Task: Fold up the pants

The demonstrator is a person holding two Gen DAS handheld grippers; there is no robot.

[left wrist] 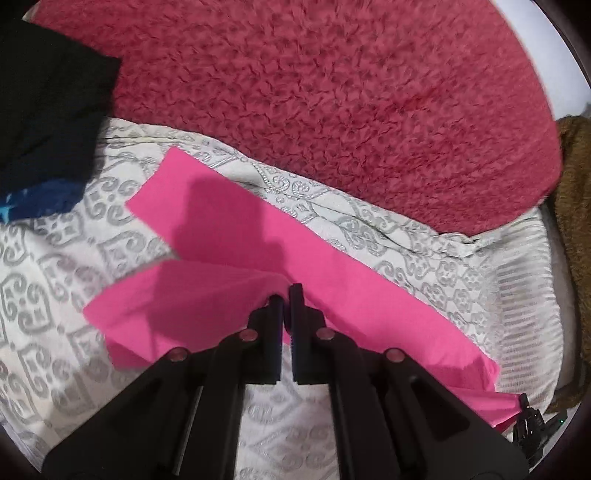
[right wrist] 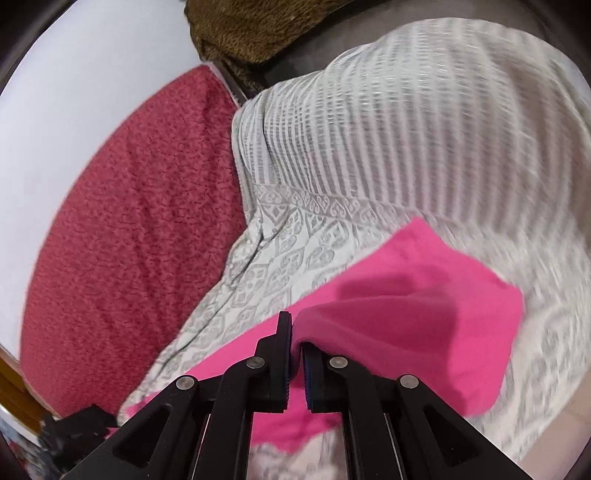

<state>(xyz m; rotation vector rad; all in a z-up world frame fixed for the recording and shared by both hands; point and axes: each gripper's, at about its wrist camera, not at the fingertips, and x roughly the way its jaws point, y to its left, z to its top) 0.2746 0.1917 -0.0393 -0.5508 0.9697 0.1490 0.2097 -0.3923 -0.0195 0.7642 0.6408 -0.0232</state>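
Black fingers of the left gripper (left wrist: pixel 285 291) fill the bottom of the left wrist view, drawn together on a raised fold of the pink pants (left wrist: pixel 236 236), which peak up to the tips like a small tent. One pant leg runs flat across the patterned white bedspread (left wrist: pixel 55 266) toward the upper left, the other lies nearer, lower left. From the right wrist view, the right gripper (right wrist: pixel 293 328) is likewise clamped on the pants (right wrist: pixel 424 325), the cloth bunched and draped over its right finger, the rest spreading rightward on the bedspread (right wrist: pixel 406 129). Beyond lies a shaggy red blanket (left wrist: pixel 332 92), with a black garment (left wrist: pixel 48 103) at the upper left and brown furry fabric (right wrist: pixel 251 26) at the far edge. No brand, label or writing can be read anywhere
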